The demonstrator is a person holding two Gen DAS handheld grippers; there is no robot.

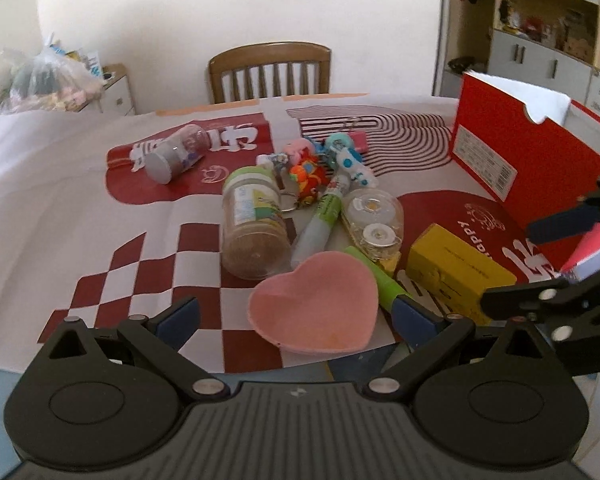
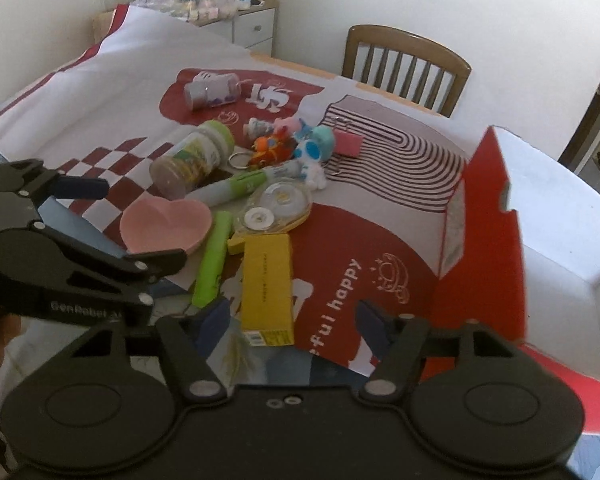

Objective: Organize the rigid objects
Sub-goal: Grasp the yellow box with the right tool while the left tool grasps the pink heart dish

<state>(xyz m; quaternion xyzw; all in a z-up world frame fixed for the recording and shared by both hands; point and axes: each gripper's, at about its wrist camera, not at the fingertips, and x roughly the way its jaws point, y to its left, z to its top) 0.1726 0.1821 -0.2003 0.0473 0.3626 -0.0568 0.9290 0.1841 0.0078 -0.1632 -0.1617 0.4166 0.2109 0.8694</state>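
A pile of small objects lies on the red-and-white cloth: a pink heart-shaped dish (image 1: 314, 306) (image 2: 166, 224), a jar (image 1: 254, 220) (image 2: 192, 158) on its side, a yellow box (image 1: 456, 272) (image 2: 266, 284), a green marker (image 1: 376, 276) (image 2: 212, 264), a tape dispenser (image 1: 374, 216) (image 2: 274, 208), a white-green pen (image 1: 320, 216), toy keychains (image 1: 312, 168) and a small clear jar (image 1: 176, 152) (image 2: 212, 90). My left gripper (image 1: 296, 312) is open and empty, just before the pink dish. My right gripper (image 2: 292, 320) is open and empty, near the yellow box's near end.
An open red shoebox (image 1: 512, 148) (image 2: 496, 220) stands at the right. A wooden chair (image 1: 270, 70) (image 2: 404, 66) is behind the table. A plastic bag (image 1: 48, 76) sits on a small cabinet at the far left. Shelves (image 1: 548, 40) stand at the far right.
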